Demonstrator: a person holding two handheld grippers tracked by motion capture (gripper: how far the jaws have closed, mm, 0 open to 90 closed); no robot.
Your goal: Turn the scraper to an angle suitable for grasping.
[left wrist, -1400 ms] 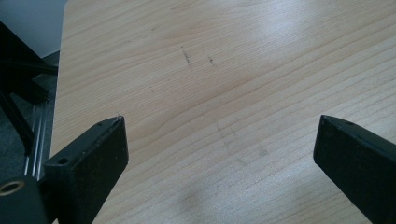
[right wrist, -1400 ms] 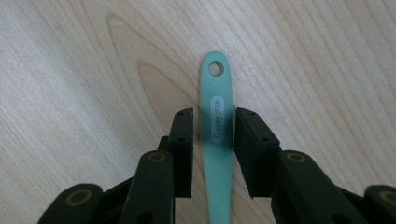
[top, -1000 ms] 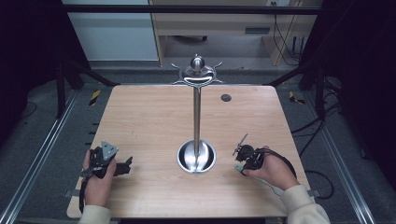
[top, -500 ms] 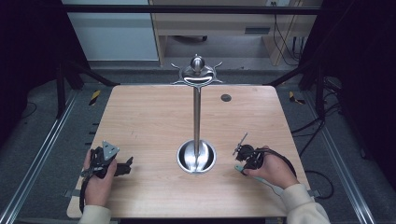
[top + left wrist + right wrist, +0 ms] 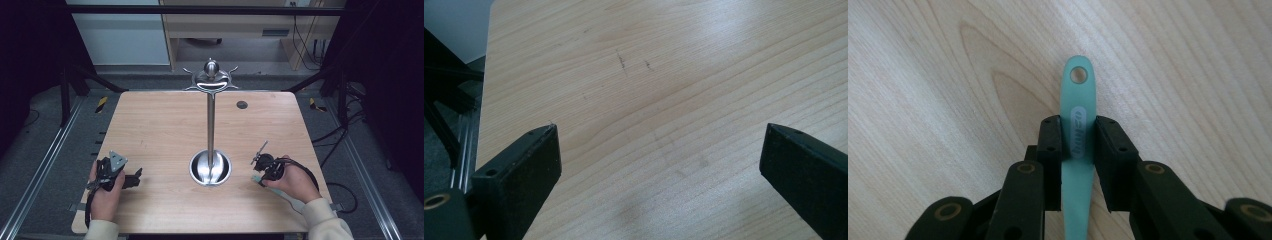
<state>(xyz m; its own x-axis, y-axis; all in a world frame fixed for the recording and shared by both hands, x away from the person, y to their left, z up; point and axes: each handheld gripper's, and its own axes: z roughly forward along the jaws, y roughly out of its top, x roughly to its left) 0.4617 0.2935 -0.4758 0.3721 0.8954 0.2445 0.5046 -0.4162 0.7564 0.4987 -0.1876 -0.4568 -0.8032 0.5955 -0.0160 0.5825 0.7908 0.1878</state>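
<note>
While gripped near the table's [image 5: 165,120] front right edge, pinches a teal handle [image 5: 1077,130] with a hole at its tip: right gripper [image 5: 1077,137], jaws pressed onto both its sides, low over the wood. Left gripper [image 5: 659,165] at front left, jaws spread wide over bare tabletop. Between them, a chrome stand [image 5: 210,130], upright on its round base.
</note>
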